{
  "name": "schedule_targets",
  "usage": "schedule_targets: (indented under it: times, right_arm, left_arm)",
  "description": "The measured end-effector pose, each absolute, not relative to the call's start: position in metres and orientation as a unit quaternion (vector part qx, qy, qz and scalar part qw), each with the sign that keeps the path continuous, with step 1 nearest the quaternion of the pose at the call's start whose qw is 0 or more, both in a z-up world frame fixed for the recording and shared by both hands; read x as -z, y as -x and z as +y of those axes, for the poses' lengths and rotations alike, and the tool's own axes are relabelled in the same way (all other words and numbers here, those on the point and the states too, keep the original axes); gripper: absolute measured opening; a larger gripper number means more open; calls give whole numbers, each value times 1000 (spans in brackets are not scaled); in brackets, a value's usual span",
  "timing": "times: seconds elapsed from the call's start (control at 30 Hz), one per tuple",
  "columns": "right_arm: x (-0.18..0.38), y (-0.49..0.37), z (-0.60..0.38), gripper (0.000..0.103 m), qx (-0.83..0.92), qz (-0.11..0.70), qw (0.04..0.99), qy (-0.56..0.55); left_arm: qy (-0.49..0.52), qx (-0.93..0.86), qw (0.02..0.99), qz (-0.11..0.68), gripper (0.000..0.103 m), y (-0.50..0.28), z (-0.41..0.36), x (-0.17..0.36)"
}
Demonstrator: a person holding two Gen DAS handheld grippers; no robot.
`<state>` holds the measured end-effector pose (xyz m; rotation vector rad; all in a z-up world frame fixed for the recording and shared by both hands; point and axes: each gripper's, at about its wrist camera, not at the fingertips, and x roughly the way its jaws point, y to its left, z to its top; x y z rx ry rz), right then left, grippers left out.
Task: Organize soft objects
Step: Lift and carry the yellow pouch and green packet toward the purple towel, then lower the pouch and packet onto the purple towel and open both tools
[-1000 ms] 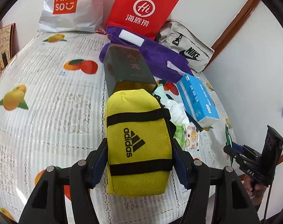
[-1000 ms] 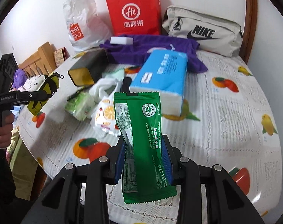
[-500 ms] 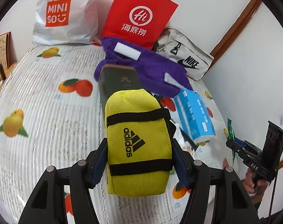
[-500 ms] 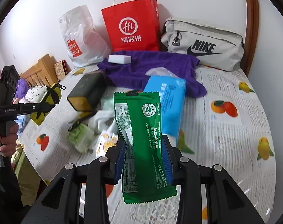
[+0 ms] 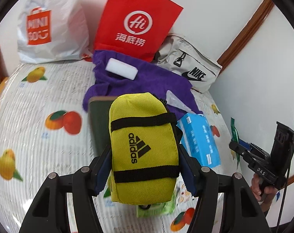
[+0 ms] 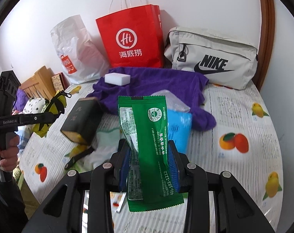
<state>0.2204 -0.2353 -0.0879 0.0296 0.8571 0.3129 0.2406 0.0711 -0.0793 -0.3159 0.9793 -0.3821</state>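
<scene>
My left gripper [image 5: 144, 155] is shut on a yellow Adidas pouch [image 5: 143, 147] and holds it upright above the table. The right gripper [image 6: 149, 155] is shut on a green foil packet [image 6: 147, 151], also lifted off the table. In the right wrist view the left gripper [image 6: 55, 104] shows at the left edge with the yellow pouch [image 6: 54, 104]; in the left wrist view the right gripper [image 5: 234, 145] appears at the right with the green packet [image 5: 234, 134]. Below lie a purple cloth [image 6: 156, 83], a white sponge [image 6: 117, 79], a blue tissue pack [image 6: 179, 130] and a dark box [image 6: 81, 120].
A red paper bag [image 6: 133, 38], a white Miniso plastic bag [image 6: 73, 52] and a grey Nike bag [image 6: 213, 60] stand against the back wall. Small wipe packs [image 5: 156, 209] lie beneath the pouch. The fruit-print tablecloth [image 6: 244, 116] covers the table; a wooden door frame [image 6: 267, 29] rises at right.
Both grippers have risen and pulled back from the table with their loads; the bags at the wall now sit lower and larger in view. Both grips are unchanged.
</scene>
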Motion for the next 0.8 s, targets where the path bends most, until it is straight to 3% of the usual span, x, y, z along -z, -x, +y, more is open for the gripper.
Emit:
schedule_targets:
  times: [0.8]
  right_arm:
    - [112,-398,-233,36,-119,440,890,17]
  left_arm:
    - [195,158,837,486,61,-344,70,91]
